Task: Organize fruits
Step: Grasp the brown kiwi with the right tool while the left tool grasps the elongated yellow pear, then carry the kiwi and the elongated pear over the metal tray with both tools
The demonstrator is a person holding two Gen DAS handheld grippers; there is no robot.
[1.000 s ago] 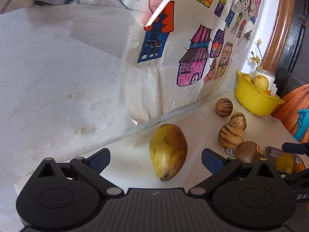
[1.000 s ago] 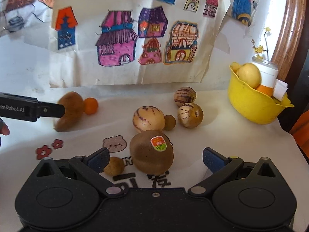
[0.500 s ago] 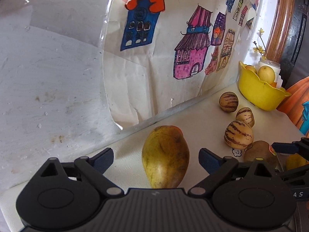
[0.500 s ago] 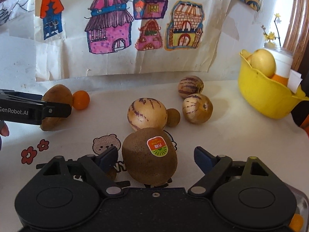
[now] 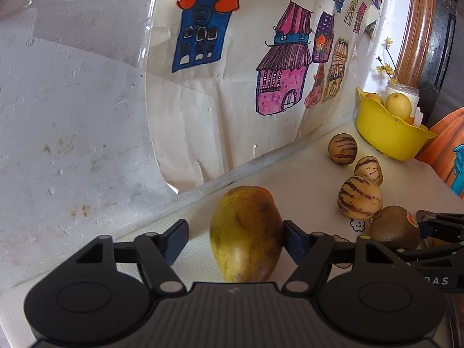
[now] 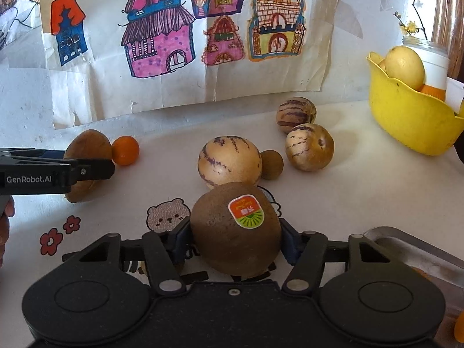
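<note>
A yellow-brown mango [image 5: 246,233] lies on the white table between the fingers of my left gripper [image 5: 235,233]; the right pad touches it and the left pad stands apart, so the gripper is open. The mango also shows in the right wrist view [image 6: 87,159], behind the left gripper. My right gripper [image 6: 235,237] is shut on a brown kiwi [image 6: 236,229] with a sticker; both pads press its sides. The kiwi also shows in the left wrist view [image 5: 394,227]. Three striped pepino melons [image 6: 229,162] lie behind it.
A yellow bowl [image 6: 411,119] with yellow fruit stands at the back right. A small orange [image 6: 125,150] lies beside the mango. A small brown ball [image 6: 271,164] sits by the melons. A metal tray [image 6: 417,253] is at the front right. A wall with drawings is close behind.
Both grippers moved forward around their fruit. The right gripper closed onto the kiwi. The left gripper narrowed around the mango.
</note>
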